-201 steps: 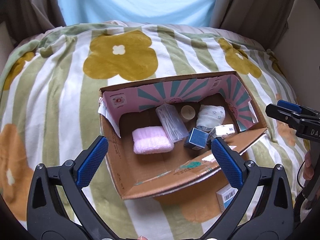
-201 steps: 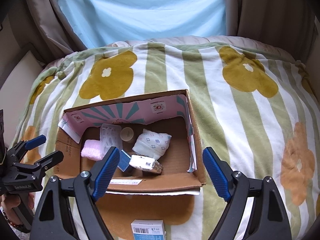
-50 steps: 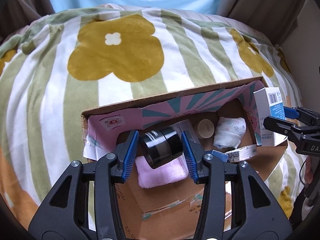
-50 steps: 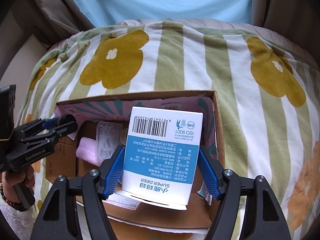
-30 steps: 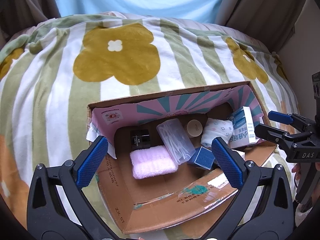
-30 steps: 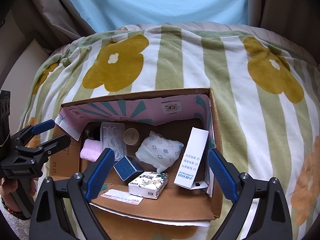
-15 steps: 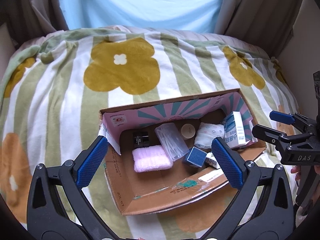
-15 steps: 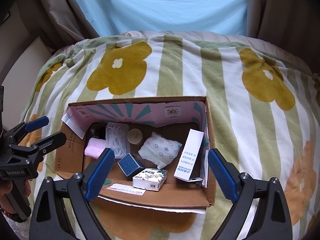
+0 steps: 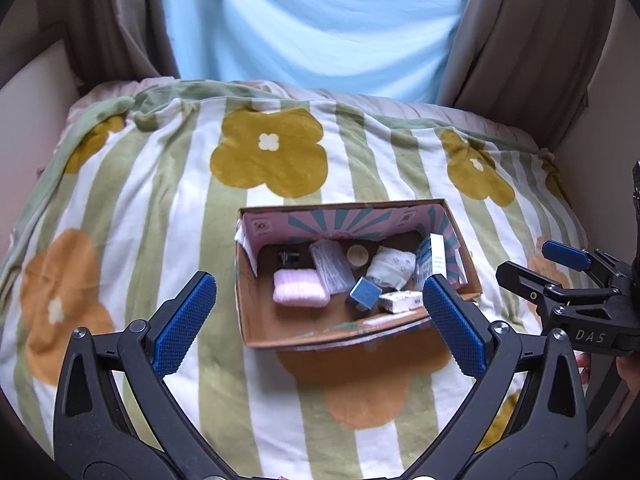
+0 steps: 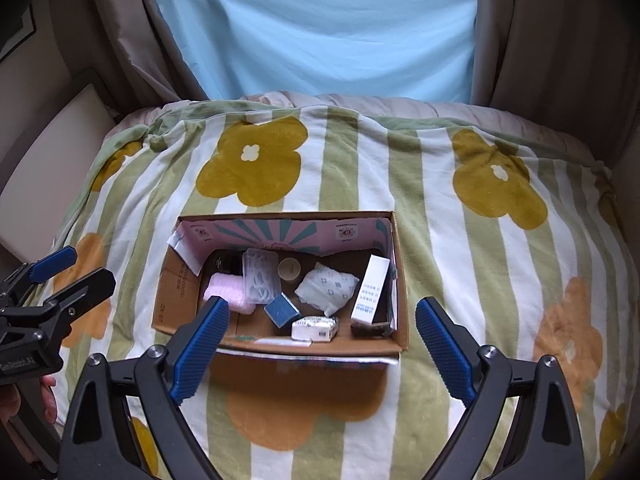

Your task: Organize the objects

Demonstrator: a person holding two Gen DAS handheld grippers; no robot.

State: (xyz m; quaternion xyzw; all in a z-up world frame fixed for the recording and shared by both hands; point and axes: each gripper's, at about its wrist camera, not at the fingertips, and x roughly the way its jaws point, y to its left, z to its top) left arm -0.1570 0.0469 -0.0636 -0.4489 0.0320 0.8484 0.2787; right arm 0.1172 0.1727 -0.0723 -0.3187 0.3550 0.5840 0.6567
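Note:
An open cardboard box (image 9: 256, 312) (image 10: 172, 300) sits on the flowered blanket. Inside it lie a pink cloth (image 9: 301, 294) (image 10: 226, 292), a black jar (image 9: 289, 258) (image 10: 226, 262), a clear plastic pack (image 9: 332, 270) (image 10: 261, 276), a round tan lid (image 9: 357, 255) (image 10: 289, 269), a white patterned pouch (image 9: 390, 266) (image 10: 328, 286), a blue cube (image 9: 364, 293) (image 10: 283, 310), a tissue pack (image 9: 400, 300) (image 10: 314, 328) and a white-blue carton (image 9: 434, 262) (image 10: 370, 290) leaning at the right wall. My left gripper (image 9: 316, 320) and right gripper (image 10: 320, 344) are open and empty, held back above the box's near side.
The striped green and white blanket (image 9: 160, 200) (image 10: 460, 240) with yellow and orange flowers covers a bed. A light blue curtain (image 9: 312, 24) and beige drapes hang behind. Walls stand close on both sides.
Both grippers let go of the jar and the carton into the box, opened, and have pulled back and up, so the box looks smaller.

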